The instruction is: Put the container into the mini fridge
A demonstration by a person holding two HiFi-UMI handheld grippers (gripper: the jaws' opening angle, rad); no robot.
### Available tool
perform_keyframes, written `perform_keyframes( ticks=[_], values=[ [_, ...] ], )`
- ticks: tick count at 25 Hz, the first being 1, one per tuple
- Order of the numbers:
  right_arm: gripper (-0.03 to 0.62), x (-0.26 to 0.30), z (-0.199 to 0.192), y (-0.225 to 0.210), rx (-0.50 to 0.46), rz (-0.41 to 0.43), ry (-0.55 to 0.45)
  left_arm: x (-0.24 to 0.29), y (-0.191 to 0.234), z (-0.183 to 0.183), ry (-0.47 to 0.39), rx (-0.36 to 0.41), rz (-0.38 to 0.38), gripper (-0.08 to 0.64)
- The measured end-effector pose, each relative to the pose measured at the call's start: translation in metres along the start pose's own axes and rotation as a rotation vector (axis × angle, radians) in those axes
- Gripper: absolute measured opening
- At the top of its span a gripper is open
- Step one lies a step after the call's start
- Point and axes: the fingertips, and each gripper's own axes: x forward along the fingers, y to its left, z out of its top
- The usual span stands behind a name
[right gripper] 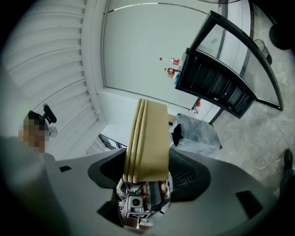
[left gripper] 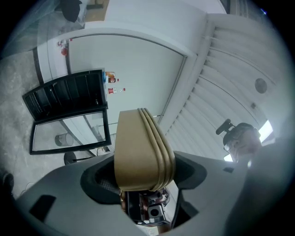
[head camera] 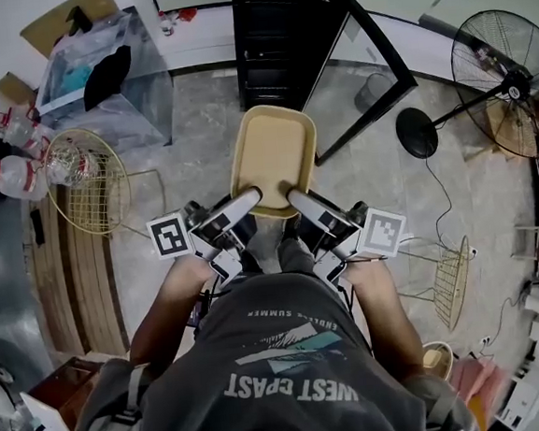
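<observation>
A tan, shallow plastic container (head camera: 273, 153) is held level in front of me, above the floor. My left gripper (head camera: 248, 200) is shut on its near left rim and my right gripper (head camera: 298, 199) on its near right rim. The black mini fridge (head camera: 281, 30) stands just beyond it, with its glass door (head camera: 361, 80) swung open to the right. In the left gripper view the container (left gripper: 140, 152) stands edge-on between the jaws of the left gripper (left gripper: 143, 177), with the fridge (left gripper: 69, 97) at the left. In the right gripper view the container (right gripper: 148, 138) fills the right gripper (right gripper: 147, 170), with the fridge (right gripper: 214, 83) at the upper right.
A standing fan (head camera: 511, 76) is at the right, its round base (head camera: 417, 133) next to the fridge door. A wire basket (head camera: 89, 183) and plastic bottles (head camera: 13, 176) lie at the left, behind them a clear storage box (head camera: 98, 75). A wire chair (head camera: 449, 279) stands at the right.
</observation>
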Motion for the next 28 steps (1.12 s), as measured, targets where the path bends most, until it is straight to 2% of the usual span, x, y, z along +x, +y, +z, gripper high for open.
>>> perform_keyframes(
  ticks=[28],
  values=[
    [0.295, 0.032, 0.156, -0.101, 0.159, 0.056, 0.151, 0.115, 0.104, 0.081, -0.208, 0.021, 0.177, 0.318]
  ],
)
